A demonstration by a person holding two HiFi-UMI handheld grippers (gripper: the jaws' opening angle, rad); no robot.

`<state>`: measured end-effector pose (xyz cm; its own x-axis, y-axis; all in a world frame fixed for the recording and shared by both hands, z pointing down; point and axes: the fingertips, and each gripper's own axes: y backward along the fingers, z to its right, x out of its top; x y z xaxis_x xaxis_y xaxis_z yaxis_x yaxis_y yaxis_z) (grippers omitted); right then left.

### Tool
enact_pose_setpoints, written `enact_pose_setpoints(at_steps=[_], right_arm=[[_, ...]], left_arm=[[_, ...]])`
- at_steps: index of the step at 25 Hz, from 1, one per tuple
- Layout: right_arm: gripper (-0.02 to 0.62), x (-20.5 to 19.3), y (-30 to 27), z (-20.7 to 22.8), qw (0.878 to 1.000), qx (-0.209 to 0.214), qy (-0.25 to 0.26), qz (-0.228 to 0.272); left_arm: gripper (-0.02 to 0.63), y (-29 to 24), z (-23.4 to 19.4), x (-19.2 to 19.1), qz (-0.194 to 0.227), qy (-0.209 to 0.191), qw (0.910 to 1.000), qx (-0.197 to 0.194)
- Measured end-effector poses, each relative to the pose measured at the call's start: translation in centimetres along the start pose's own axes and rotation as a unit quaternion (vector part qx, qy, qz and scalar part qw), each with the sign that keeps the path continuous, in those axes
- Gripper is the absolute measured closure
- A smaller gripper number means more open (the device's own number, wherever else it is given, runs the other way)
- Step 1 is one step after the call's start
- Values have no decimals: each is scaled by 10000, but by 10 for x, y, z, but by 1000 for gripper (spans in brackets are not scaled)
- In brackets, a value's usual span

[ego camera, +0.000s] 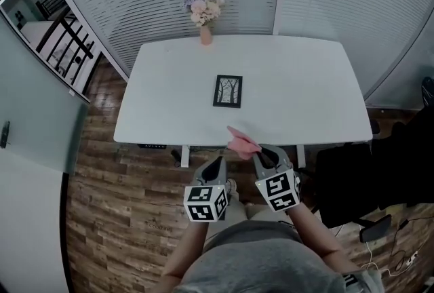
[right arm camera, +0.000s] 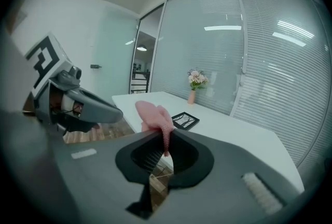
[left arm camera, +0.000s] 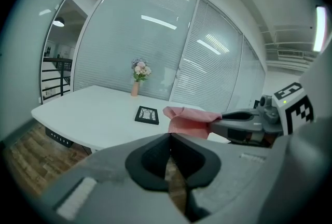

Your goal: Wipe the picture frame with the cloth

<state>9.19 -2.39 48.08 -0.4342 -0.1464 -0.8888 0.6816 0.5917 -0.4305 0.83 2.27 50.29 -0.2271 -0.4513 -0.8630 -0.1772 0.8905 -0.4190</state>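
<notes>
Our left hand-held gripper (ego camera: 217, 163) is clenched on nothing, just off the desk (ego camera: 305, 95) at its 6 o'clock edge. The frame (ego camera: 228, 91) lies flat mid-desk (12 o'clock from us), apart from both. Our right hand-held gripper (ego camera: 263, 153) pinches the cloth (ego camera: 242, 141). We judge that no wiping has begun yet.

We see soft, even indoor light; lamp streaks (left arm camera: 158, 22) glare on the glass wall (right arm camera: 270, 62). Gripper views bend and darken at their edges.
</notes>
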Motion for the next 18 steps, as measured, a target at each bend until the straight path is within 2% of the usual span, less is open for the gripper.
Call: enact_pose_setpoints(at_steps=[9,18], right_arm=[[577,-11,35,-13,9999,-7,-54,146],[577,-11,41,-13,9997,-14,-83,214]], left_arm=[[604,27,19,-15,135,4,9999,-1],[604,30,22,-15,161,-33,9999,-13]])
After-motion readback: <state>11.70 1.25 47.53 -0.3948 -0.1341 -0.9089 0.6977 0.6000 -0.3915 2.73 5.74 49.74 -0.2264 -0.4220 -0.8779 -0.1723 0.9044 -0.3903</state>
